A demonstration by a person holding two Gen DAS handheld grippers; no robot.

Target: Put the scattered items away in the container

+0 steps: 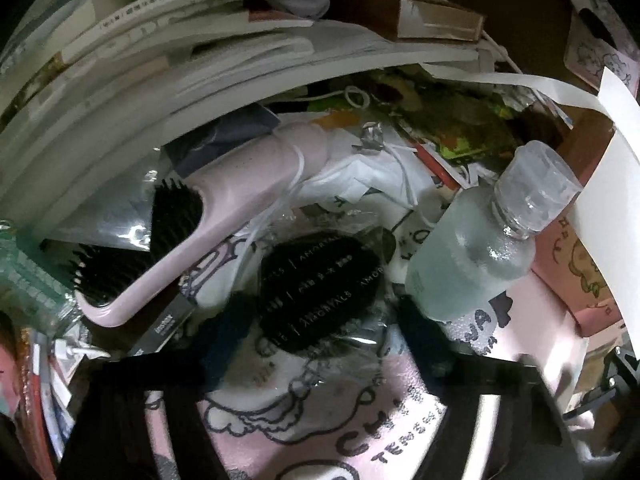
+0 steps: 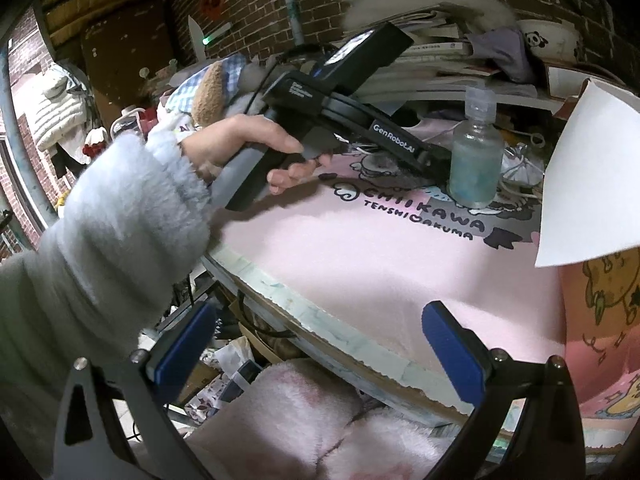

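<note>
A black oval puff in clear wrap lies on the pink printed mat. My left gripper is open, one blurred finger on each side of the puff, low over the mat. A frosted bottle stands just right of it, and a pink hairbrush lies to the left. The right wrist view shows the left gripper held by a hand, reaching beside the bottle. My right gripper is open and holds nothing, over the table's front edge. A pink cartoon box sits at the right.
A stack of books walls off the back. Papers, cords and wrappers crowd the area behind the brush. A white sheet leans over the pink box. A fluffy pink blanket lies below the table edge.
</note>
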